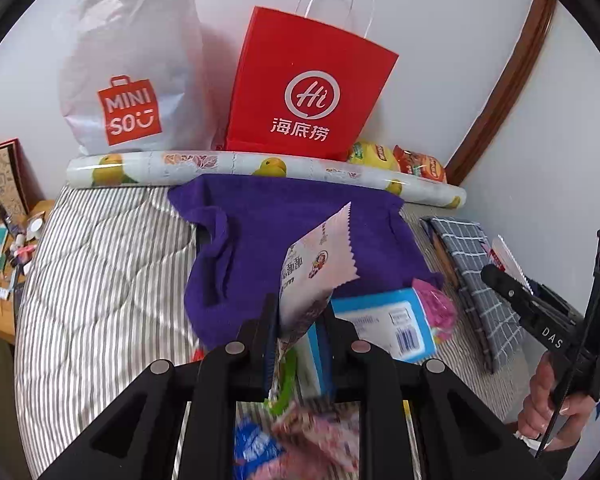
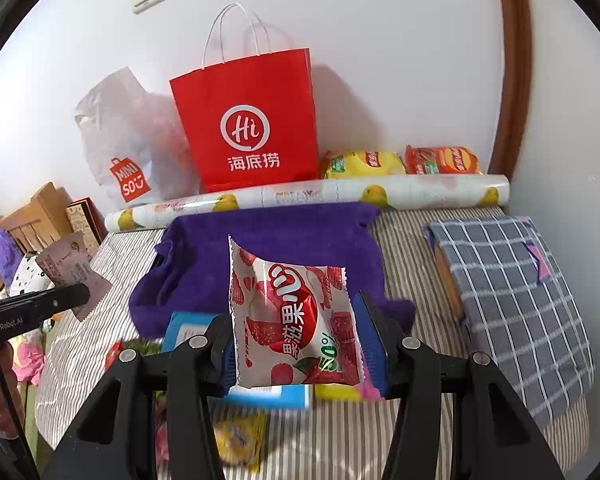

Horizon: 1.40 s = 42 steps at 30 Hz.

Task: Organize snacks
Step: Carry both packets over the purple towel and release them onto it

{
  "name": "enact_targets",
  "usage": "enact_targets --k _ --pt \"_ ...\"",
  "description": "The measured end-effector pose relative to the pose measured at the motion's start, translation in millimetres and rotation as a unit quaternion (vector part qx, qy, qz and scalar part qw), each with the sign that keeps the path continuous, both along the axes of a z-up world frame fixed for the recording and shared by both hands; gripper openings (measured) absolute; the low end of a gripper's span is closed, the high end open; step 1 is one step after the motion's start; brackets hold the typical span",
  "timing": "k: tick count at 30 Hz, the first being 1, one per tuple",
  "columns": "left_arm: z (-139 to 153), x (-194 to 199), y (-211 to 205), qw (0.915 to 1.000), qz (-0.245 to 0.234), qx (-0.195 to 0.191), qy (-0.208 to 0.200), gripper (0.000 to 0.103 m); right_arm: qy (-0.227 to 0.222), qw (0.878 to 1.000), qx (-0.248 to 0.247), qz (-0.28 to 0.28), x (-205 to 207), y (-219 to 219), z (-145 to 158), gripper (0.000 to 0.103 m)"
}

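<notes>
Left tongs (image 1: 300, 320) gripped a pale pink sawtooth-edged snack packet (image 1: 316, 264); right tongs (image 2: 296, 344) clamped a red-and-white lychee sweet pouch (image 2: 292, 316). Purple towel (image 2: 268, 248) lay ahead. Advice: carry level, release low.

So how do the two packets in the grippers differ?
The left packet is pale pink with a small cartoon print; the right packet is white with bold red strawberry graphics. The left one is pinched low and tilts up to the right; the right one sits upright, squarely between the fingers. Both have zigzag edges and are held off the striped bed.
</notes>
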<state>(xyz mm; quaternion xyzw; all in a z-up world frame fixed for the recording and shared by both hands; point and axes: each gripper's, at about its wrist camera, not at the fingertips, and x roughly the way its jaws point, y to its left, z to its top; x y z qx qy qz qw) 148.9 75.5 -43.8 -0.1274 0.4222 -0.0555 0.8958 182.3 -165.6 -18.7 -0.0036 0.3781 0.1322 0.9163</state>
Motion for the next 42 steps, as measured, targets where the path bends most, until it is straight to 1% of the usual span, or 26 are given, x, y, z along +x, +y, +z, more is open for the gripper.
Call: enact_targets --k 6,15,19,23,30,32,34,37,42 --pt "-12.7 40.6 1.9 0.9998 -0.005 0.014 0.013 0.018 0.010 1.000 -0.007 0.009 47.3 14.8 -13.7 0.050" --pt "-35.0 94.8 16.5 0.9994 0.005 0.012 0.032 0.018 0.037 0.999 -0.024 0.027 111.4 40.2 -44.3 0.050" --pt "-46.9 117.2 19.0 0.9990 0.003 0.008 0.044 0.018 0.052 0.998 -0.029 0.024 135.1 42.8 -59.0 0.050" --pt "-58.5 139.3 18.4 0.9983 0.007 0.013 0.057 0.018 0.073 0.997 -0.028 0.021 157.5 39.6 -75.2 0.050" --pt "-81.2 169.3 18.9 0.9960 0.019 0.014 0.087 0.018 0.116 0.992 -0.044 0.028 186.1 42.5 -101.8 0.050" --pt "-84.0 172.8 18.1 0.9957 0.019 0.017 0.089 0.018 0.126 0.991 -0.045 0.024 192.1 42.4 -107.3 0.050" --pt "-86.8 176.6 16.5 0.9952 0.021 0.027 0.092 0.018 0.134 0.990 -0.045 0.021 197.3 41.6 -112.6 0.050" --pt "-93.8 182.6 15.2 0.9925 0.032 0.048 0.108 0.018 0.150 0.987 -0.049 0.018 202.6 41.9 -118.3 0.051" --pt "-103.0 186.5 13.9 0.9917 0.029 0.043 0.118 0.018 0.174 0.983 -0.053 0.020 206.9 43.9 -125.5 0.053"
